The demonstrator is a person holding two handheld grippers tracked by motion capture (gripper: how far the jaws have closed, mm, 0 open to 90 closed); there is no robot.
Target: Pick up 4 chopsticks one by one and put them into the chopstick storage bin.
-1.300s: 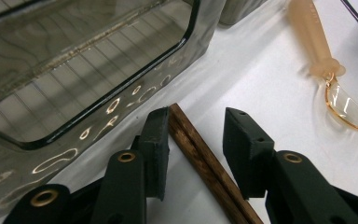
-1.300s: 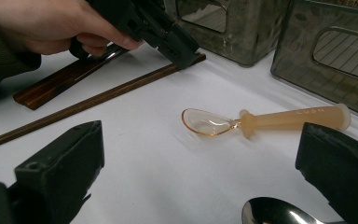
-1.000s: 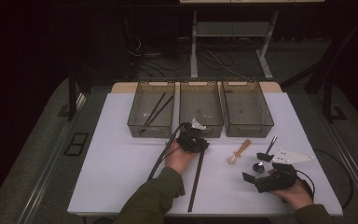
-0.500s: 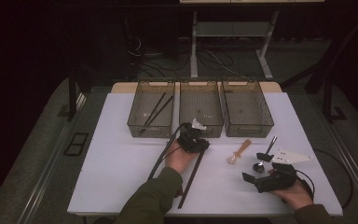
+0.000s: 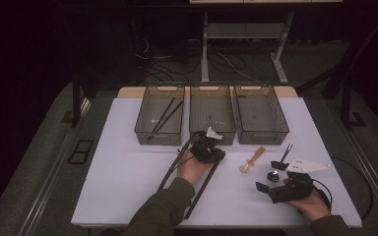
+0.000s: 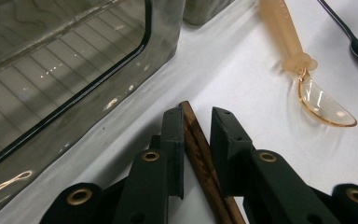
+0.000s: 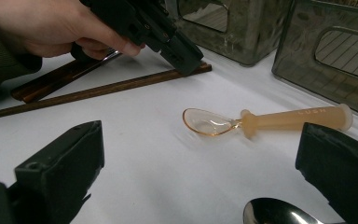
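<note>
While the left gripper [image 6: 196,135] sits low on the surface [image 5: 128,172] just in front of the middle bin [image 5: 211,110], its fingers [image 6: 173,140] straddle the end of a brown chopstick [image 6: 200,154]. The fingers have just been closing; one touches the stick's side, the other shows a thin gap, so no firm pinch yet. In the right gripper view the chopstick [image 7: 98,91] lies flat on the surface, its far end under the left gripper [image 7: 186,63], with more dark sticks [image 7: 51,79] beside the hand [image 7: 42,25]. An amber spoon [image 7: 261,120] lies near the chopstick's tip, apart from it. A metal spoon [image 7: 272,212] lies closer to the right gripper [image 5: 281,188], whose fingers [image 7: 60,163] are spread wide with nothing between them, resting at the surface's right front. Left bin [image 5: 160,115] holds two dark sticks [image 5: 165,115]. Right bin [image 5: 261,113] stands beside the middle one.
</note>
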